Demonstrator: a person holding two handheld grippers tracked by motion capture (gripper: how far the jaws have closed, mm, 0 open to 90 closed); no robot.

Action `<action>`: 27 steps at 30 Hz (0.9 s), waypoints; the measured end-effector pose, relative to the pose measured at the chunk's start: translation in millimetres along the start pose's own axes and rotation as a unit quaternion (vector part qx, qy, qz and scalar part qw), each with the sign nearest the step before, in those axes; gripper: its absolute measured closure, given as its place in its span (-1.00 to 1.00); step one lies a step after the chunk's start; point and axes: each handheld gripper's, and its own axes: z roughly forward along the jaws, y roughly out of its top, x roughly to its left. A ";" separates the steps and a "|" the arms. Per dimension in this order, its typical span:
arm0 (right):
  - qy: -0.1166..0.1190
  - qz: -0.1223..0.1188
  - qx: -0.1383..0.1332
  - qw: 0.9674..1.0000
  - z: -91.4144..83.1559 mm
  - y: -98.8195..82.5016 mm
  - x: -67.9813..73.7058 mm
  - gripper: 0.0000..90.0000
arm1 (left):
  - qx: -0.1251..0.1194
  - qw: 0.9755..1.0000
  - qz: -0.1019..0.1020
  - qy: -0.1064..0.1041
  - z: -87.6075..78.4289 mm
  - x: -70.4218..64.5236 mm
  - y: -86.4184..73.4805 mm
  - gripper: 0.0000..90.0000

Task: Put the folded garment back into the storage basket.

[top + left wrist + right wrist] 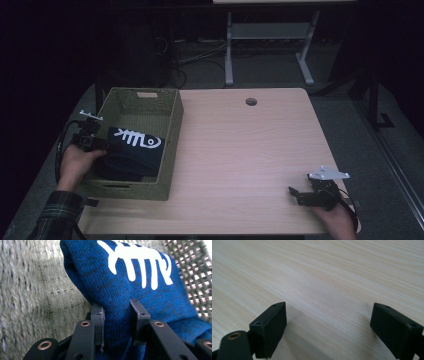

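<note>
A dark blue garment (131,150) with a white fishbone print lies folded inside a woven olive basket (172,131) at the table's left edge. My left gripper (95,142) reaches over the basket's left wall and is shut on a fold of the blue garment (140,292), which bulges between the two black fingers (98,320). My right gripper (295,194) rests low at the table's front right corner, open, with bare wood between its fingers (272,325).
The light wood table (250,150) has a round cable hole (251,101) near its far edge. Behind the table stand a white desk frame (270,35) and cables on the dark floor.
</note>
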 end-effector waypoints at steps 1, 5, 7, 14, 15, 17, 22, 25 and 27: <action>0.000 0.000 0.000 1.000 0.0 0.0 0.0 -0.70 | 0.005 1.000 -0.001 0.006 3.4 1.2 -1.2 0.51; 0.000 0.000 0.000 1.000 0.0 0.0 0.0 -0.71 | 0.014 1.000 0.001 0.017 9.5 2.7 -3.4 0.48; 0.000 0.000 0.000 1.000 0.0 0.0 0.0 -0.71 | 0.016 1.000 0.003 0.021 11.0 3.2 -3.8 0.47; 0.000 0.000 0.000 1.000 0.0 0.0 0.0 -0.71 | 0.026 0.999 0.010 0.035 13.6 1.6 -3.7 0.17; 0.000 0.000 0.000 1.000 0.0 0.0 0.0 -0.71 | 0.020 0.999 0.008 0.033 10.5 2.7 -3.3 0.13; 0.000 0.001 0.000 1.000 0.0 0.0 0.0 -0.71 | 0.015 0.999 0.008 0.030 7.4 3.6 -3.0 0.04; 0.000 0.001 0.000 1.000 0.0 0.0 0.0 -0.71 | 0.012 1.000 0.011 0.026 2.0 3.7 -2.2 -0.06; 0.000 0.000 0.000 1.000 0.0 0.0 0.0 -0.71 | 0.000 0.999 0.014 0.037 -4.7 1.6 -0.8 -0.19; 0.000 0.001 0.000 1.000 0.0 0.0 0.0 -0.71 | -0.009 0.999 0.014 0.033 -9.6 1.8 -0.2 -0.22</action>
